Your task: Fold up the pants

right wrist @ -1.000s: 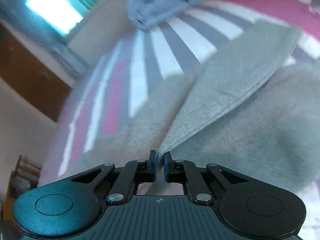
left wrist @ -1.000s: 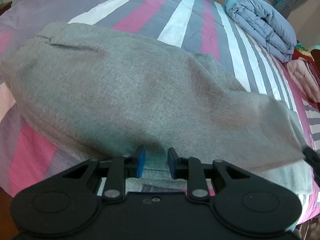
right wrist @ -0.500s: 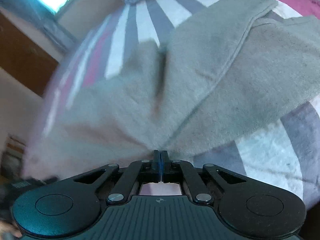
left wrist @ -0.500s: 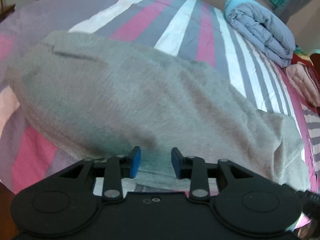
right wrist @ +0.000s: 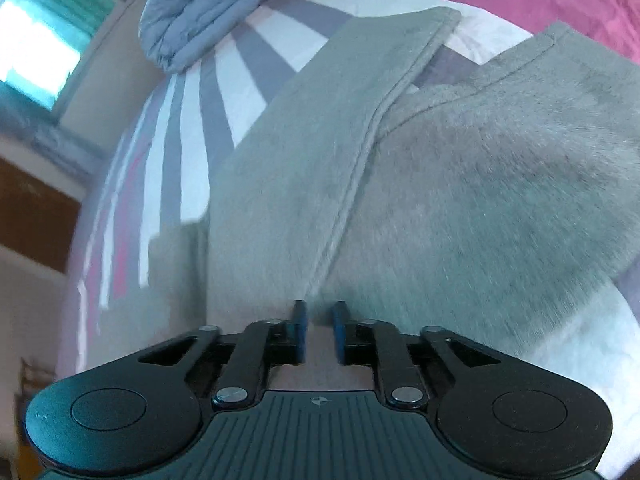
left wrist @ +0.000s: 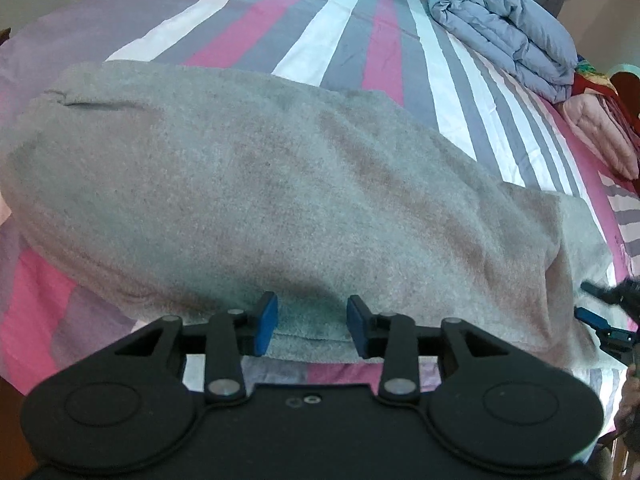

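Grey fleece pants (left wrist: 280, 200) lie folded lengthwise across a striped bed sheet (left wrist: 352, 52). My left gripper (left wrist: 313, 322) is open at the pants' near edge, with the cloth lying between its blue pads but not pinched. My right gripper (right wrist: 319, 330) is open by a small gap at the pants (right wrist: 460, 200), just below a stitched seam (right wrist: 360, 168); it holds nothing. It also shows at the right edge of the left wrist view (left wrist: 600, 312), beside the end of the pants.
A folded blue-grey quilt (left wrist: 504, 28) lies at the far side of the bed, also in the right wrist view (right wrist: 208, 12). A pink folded blanket (left wrist: 600, 136) lies to its right. A window (right wrist: 36, 52) and a wooden panel (right wrist: 32, 216) are beyond the bed.
My left gripper has opened wider at the near edge. My right gripper brought the cloth down, then opened and let go of it. The pants now lie flat.
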A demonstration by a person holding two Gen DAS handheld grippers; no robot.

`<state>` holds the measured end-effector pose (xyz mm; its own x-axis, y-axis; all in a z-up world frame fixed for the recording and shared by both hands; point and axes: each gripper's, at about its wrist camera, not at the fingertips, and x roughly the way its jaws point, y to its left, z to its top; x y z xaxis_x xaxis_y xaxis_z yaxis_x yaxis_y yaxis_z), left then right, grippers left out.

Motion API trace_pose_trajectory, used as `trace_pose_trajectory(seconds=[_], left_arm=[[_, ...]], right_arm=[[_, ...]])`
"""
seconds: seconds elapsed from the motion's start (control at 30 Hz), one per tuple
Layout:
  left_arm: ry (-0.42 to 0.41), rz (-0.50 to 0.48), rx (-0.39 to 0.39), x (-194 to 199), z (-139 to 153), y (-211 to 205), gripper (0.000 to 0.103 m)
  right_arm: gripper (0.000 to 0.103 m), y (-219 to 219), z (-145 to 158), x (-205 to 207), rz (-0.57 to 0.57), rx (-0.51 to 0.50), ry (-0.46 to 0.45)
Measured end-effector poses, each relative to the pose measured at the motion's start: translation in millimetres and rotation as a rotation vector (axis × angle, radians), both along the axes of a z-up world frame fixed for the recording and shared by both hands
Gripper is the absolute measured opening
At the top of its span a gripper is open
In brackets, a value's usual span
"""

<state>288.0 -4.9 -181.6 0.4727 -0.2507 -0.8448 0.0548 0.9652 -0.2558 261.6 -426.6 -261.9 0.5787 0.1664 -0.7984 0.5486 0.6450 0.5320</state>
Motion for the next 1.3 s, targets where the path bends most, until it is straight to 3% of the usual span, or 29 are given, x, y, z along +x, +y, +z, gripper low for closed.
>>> trace_pose_trajectory(seconds=[0.03, 0.17, 0.2, 0.27, 0.33, 0.43, 0.53, 0.67, 0.77, 0.9, 0.97, 1.0, 1.07, 1.1, 1.13, 1.3], left_arm=[[0.001, 0.001, 0.000, 0.5, -0.6, -0.5, 0.029], [-0.002, -0.005, 0.021, 0.4, -2.6, -3.9, 0.029], [-0.002, -0.006, 0.023, 0.7, -3.0, -3.2, 0.029], [-0.002, -0.007, 0.024, 0.3, -3.7, -2.2, 0.029], [-0.001, -0.008, 0.023, -0.9, -3.9, -0.1, 0.029], [0.000, -0.011, 0.023, 0.1, -3.9, -0.5, 0.029], [0.000, -0.016, 0.022, 0.6, -3.7, -0.7, 0.029], [-0.001, -0.021, 0.012, 1.2, -4.3, 0.8, 0.029], [-0.004, -0.023, 0.010, 0.8, -4.9, 1.8, 0.029], [-0.009, -0.026, 0.028, -0.7, -4.3, -2.3, 0.029], [-0.011, -0.020, 0.032, -2.4, -1.7, -3.8, 0.029], [-0.012, -0.013, 0.028, -3.4, -0.2, -3.6, 0.030], [-0.014, -0.001, 0.021, -4.9, 1.9, -3.1, 0.030], [-0.016, 0.004, 0.019, -5.9, 2.6, -3.0, 0.030], [-0.019, 0.006, 0.022, -6.5, 3.4, -3.8, 0.030], [-0.027, -0.006, 0.057, -7.8, 3.1, -10.8, 0.032]], right_arm=[[0.051, -2.1, 0.1, 2.1, -0.008, 0.010, -0.023], [0.052, -3.8, 2.4, 17.4, -0.008, -0.049, -0.040], [0.050, -3.6, 2.2, 21.0, -0.008, -0.053, -0.045], [0.023, -0.2, 1.0, 28.1, -0.010, -0.061, -0.055], [0.010, -0.7, 2.2, 28.0, -0.022, -0.060, -0.075], [0.008, 2.9, 7.6, 31.8, -0.010, -0.128, -0.116], [0.006, 13.0, 41.8, 12.6, 0.024, -0.244, -0.210], [0.006, 23.4, 80.3, -27.1, 0.072, -0.298, -0.281], [0.006, 25.3, 72.5, -53.1, 0.093, -0.295, -0.221], [0.006, 22.8, 16.0, -58.3, 0.110, -0.300, -0.018], [0.006, 23.7, 5.3, -52.3, 0.131, -0.299, 0.019], [0.008, 24.8, 9.1, -50.5, 0.134, -0.290, 0.015], [0.026, 22.3, 18.7, -51.2, 0.145, -0.242, -0.004], [0.045, 17.2, 24.7, -53.2, 0.137, -0.213, -0.028], [0.058, 10.9, 31.2, -58.0, 0.121, -0.196, -0.056], [0.058, -30.4, 34.4, -57.9, 0.032, -0.204, -0.063]])
